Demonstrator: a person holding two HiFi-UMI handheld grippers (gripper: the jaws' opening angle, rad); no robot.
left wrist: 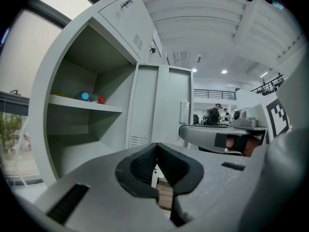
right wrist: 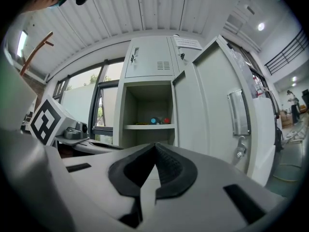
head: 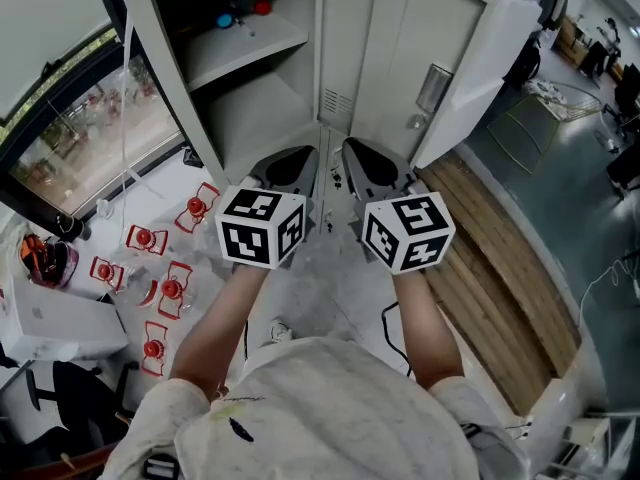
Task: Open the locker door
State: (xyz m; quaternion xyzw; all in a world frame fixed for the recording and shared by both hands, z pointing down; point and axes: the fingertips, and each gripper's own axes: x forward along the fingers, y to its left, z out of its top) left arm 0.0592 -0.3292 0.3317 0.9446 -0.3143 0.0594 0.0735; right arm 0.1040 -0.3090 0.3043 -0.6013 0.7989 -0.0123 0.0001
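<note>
The grey locker door (head: 440, 58) is standing wide open, its handle (head: 433, 88) showing. Left tongs (left wrist: 155, 149) and right tongs (right wrist: 155, 148) are sitting closed, gripping nothing.

The locker (head: 250, 98) in front of you is sheet metal under smooth, matt pale-grey paint. Its door (head: 455, 28) carries a brighter, glossier metal handle plate (head: 433, 88). Your left gripper (head: 287, 166) and right gripper (head: 374, 164) have matt grey plastic shells, with black ribbed pads (left wrist: 140, 166) that look rubbery. The marker cubes (head: 262, 226) are matt, printed black on white. To your right lie rough, dull wooden planks (head: 510, 268). The floor (head: 330, 268) beneath you is speckled and matt, and your shirt (head: 330, 408) is pale, soft cloth.
</note>
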